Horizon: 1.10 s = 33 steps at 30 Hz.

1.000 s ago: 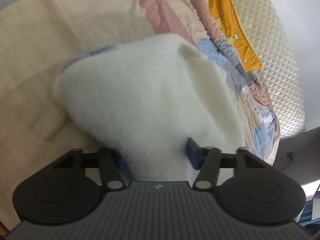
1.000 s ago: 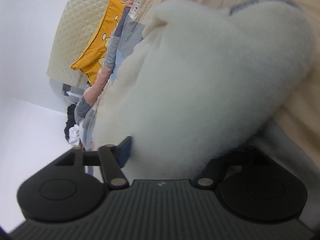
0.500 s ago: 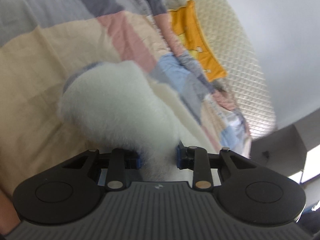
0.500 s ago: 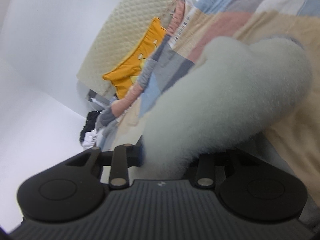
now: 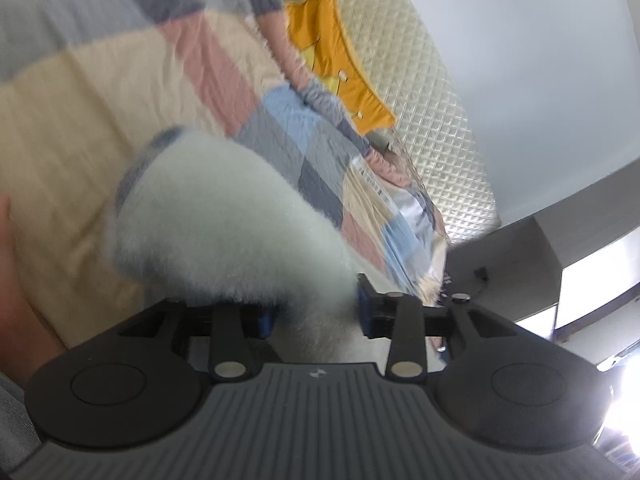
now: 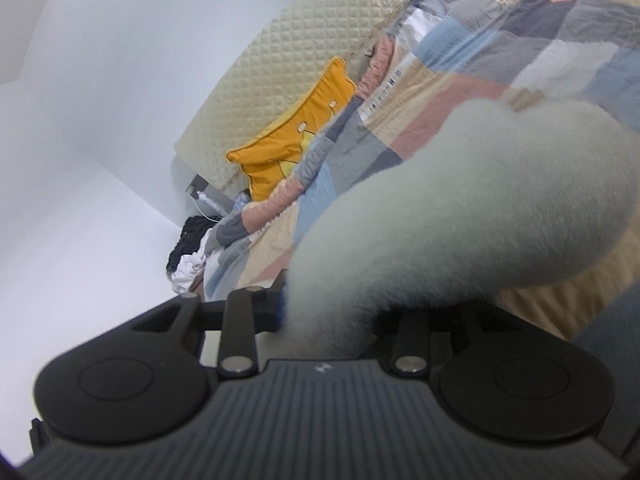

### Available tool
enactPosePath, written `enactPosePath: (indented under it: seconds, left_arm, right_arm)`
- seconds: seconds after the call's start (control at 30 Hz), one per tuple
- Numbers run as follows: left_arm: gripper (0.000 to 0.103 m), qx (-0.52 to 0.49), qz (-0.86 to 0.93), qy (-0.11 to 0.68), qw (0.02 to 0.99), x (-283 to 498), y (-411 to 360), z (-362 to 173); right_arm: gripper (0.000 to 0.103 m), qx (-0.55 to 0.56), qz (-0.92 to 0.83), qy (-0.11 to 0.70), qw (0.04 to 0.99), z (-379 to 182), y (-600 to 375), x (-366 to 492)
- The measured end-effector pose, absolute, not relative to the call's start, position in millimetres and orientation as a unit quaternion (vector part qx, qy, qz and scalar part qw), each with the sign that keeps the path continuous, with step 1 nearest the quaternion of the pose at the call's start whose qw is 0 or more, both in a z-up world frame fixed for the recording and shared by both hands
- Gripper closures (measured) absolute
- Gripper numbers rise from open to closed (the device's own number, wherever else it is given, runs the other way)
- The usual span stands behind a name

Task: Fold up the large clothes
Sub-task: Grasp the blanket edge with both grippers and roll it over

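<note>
A white fluffy fleece garment with a grey-blue trim hangs bunched in front of the left wrist camera, lifted above the bed. My left gripper is shut on its near edge, blue pads pressed into the pile. The same garment fills the right of the right wrist view. My right gripper is shut on another part of it; fleece hides the right finger.
A patchwork quilt in beige, pink, blue and grey covers the bed below. An orange cushion leans on the cream quilted headboard. Dark and white clothes lie piled by the wall. A grey cabinet stands beside the bed.
Both grippers have risen and tilted, lifting the fleece off the quilt. The garment looks smaller and more bunched, and more of the headboard, wall and room shows.
</note>
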<state>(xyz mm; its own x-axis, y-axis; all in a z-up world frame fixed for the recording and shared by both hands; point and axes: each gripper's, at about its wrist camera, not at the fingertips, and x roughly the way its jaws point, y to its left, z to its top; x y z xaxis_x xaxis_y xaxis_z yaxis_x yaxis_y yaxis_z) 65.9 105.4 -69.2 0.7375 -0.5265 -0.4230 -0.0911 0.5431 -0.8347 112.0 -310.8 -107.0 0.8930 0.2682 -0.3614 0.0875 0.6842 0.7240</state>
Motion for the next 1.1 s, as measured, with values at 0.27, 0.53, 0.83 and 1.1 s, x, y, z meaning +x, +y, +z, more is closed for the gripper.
enactPosePath:
  seconds: [0.27,0.53,0.83,1.1]
  left_arm:
    - [0.051,-0.458,-0.142,0.341,0.809,77,105,-69]
    - [0.042,-0.461,-0.160,0.331,0.808,130,109,-47]
    - [0.033,-0.457,-0.172,0.342,0.803,205,108,-53]
    - [0.033,-0.439,-0.170,0.370,0.801,269,110,-81]
  right_arm:
    - [0.061,0.408,0.049,0.236,0.881,-126,-315,111]
    - [0.052,0.429,0.056,0.234,0.871,-112,-316,142]
    - [0.044,0.436,0.068,0.271,0.856,-113,-327,197]
    - [0.044,0.394,0.066,0.318,0.860,-126,-324,245]
